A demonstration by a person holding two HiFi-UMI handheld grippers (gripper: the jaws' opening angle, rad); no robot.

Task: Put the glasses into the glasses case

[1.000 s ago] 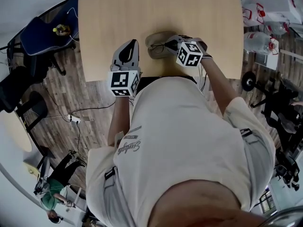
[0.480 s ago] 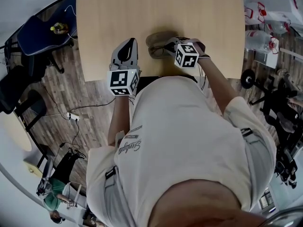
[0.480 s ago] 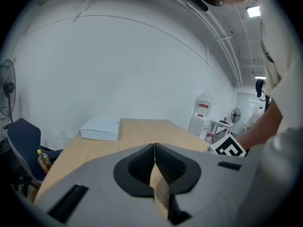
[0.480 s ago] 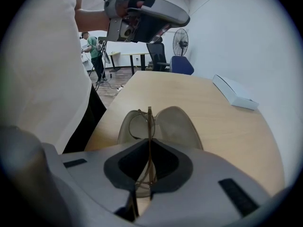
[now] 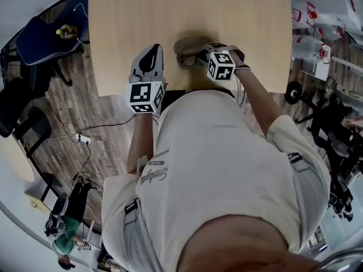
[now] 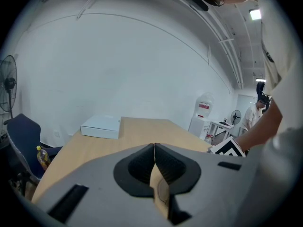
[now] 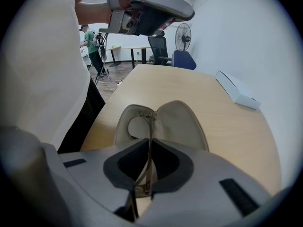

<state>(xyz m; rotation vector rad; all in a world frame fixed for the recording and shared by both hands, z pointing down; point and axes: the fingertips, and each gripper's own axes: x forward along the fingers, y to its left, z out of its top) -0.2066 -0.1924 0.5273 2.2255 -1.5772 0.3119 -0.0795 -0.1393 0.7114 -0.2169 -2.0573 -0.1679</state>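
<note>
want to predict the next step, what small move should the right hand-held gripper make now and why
Probably ease the right hand-held gripper down so the glasses settle into the open glasses case. Its jaws are shut on a thin part of the frame, and the lens end already sits over the case's shell; contact is unclear.

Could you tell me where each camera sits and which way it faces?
Head view: on the head, facing steeply down at table, torso, left gripper, right gripper.
Left gripper view: on the shut left gripper, facing a white box; arm at right.
Right gripper view: on the right gripper holding glasses, facing the open case; shirt at left.
Both gripper views share the box.
</note>
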